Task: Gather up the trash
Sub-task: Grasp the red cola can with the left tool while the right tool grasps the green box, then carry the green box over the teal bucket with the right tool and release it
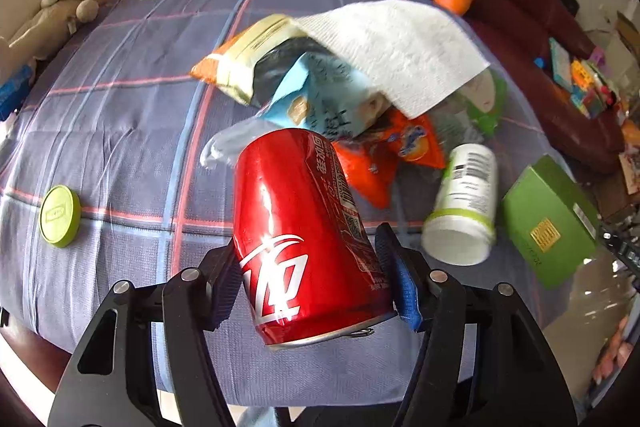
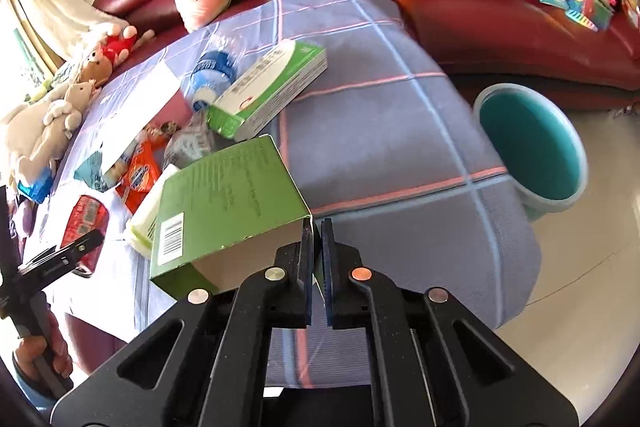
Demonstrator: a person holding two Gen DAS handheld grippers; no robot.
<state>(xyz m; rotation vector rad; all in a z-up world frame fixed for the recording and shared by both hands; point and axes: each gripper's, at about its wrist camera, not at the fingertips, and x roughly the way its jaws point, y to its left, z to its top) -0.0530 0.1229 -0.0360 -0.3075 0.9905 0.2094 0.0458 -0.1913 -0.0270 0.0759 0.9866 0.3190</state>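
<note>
**Can and box gripped, bin off the right edge**

Left wrist view: left claw (image 1: 308, 279) clamps the red can (image 1: 304, 239) across its body, above the surface (image 1: 120, 131); wrappers piled at centre. Keep the squeeze light, the can dents easily.

Right wrist view: right claw (image 2: 317, 259), nearly closed, pinches the open green box (image 2: 228, 203) by one thin wall. Teal bin (image 2: 532, 151) stands beside the right edge; carry level.

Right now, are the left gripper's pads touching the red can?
Touching. The left wrist view shows the left gripper with both pads pressed against the red can's sides.
</note>
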